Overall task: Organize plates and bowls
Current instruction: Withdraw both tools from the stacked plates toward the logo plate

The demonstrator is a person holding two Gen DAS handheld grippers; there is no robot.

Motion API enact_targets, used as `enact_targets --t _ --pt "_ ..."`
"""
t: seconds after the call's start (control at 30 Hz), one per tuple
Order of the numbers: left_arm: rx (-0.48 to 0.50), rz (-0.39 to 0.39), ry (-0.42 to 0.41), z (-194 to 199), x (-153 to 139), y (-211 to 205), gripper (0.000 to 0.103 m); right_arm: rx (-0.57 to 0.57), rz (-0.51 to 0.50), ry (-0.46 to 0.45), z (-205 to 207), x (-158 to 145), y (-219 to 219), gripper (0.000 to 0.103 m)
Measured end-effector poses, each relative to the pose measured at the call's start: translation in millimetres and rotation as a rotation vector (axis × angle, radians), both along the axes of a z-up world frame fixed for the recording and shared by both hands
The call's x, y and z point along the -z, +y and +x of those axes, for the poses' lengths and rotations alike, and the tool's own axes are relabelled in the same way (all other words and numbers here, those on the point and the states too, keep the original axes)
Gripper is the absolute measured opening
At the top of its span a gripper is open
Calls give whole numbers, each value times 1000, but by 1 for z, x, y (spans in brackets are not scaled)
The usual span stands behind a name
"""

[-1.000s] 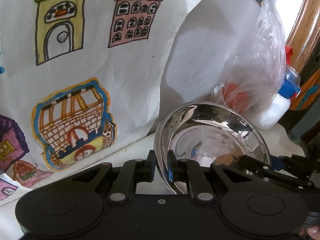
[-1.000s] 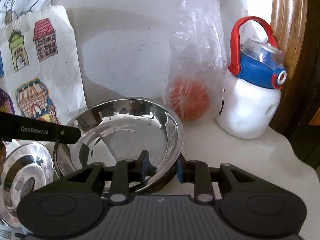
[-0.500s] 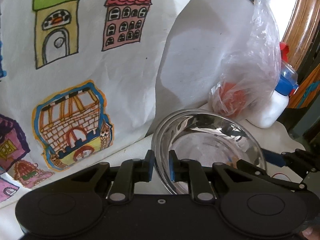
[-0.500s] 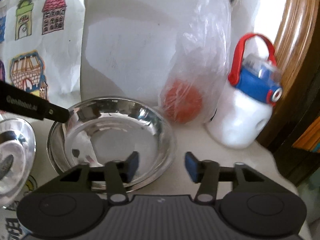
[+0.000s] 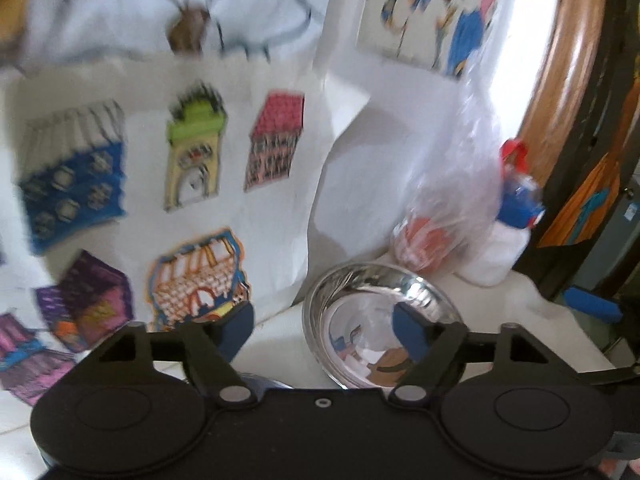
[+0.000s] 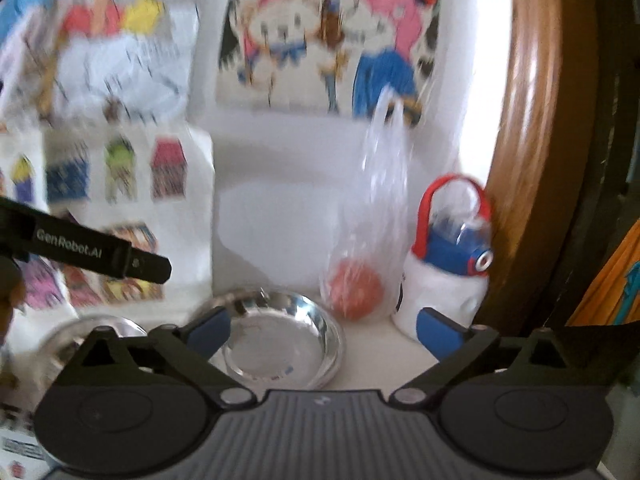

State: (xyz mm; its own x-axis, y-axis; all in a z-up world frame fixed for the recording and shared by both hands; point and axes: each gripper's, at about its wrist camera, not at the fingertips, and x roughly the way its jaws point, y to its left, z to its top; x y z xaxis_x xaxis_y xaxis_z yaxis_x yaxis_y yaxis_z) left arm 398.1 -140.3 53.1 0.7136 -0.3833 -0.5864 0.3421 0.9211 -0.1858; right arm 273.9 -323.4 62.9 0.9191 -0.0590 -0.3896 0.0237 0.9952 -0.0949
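A white wall [image 6: 280, 216] stands behind a white counter [image 5: 280, 332], hung with children's drawings: a sheet of coloured houses [image 5: 192, 168] low on the left and a cartoon poster [image 6: 332, 36] higher up. On the right a curved wooden frame [image 6: 532, 128] borders a strip of bright daylight [image 6: 484, 80]. A clear bag [image 6: 380, 216] and a white bottle [image 6: 444, 280] sit against the wall near the frame.

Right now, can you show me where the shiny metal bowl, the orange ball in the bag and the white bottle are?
Shiny round metal bowl [image 6: 280, 344], right wrist view, inner bottom.
Orange ball in clear plastic bag [image 6: 356, 286], right wrist view, middle.
White bottle with blue lid [image 6: 440, 296], right wrist view, white body.
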Motion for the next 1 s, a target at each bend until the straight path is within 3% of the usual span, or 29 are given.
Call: enact_targets --t 0.1,0.2,0.5,0.8,1.0 --pt "2 -2 -48 -22 -15 11 89 2 10 -52 -28 -16 9 103" --pt "2 -11 -94 -47 -29 23 101 0 22 -105 -58 -29 19 103" --pt "11 4 -203 -112 -51 62 102 -28 63 -172 -132 -50 57 103" --pt "33 53 -251 -150 -53 110 102 -65 55 -149 -176 -33 100 103" --pt "79 126 -194 -136 -37 133 102 -86 38 -80 -178 -6 127 103"
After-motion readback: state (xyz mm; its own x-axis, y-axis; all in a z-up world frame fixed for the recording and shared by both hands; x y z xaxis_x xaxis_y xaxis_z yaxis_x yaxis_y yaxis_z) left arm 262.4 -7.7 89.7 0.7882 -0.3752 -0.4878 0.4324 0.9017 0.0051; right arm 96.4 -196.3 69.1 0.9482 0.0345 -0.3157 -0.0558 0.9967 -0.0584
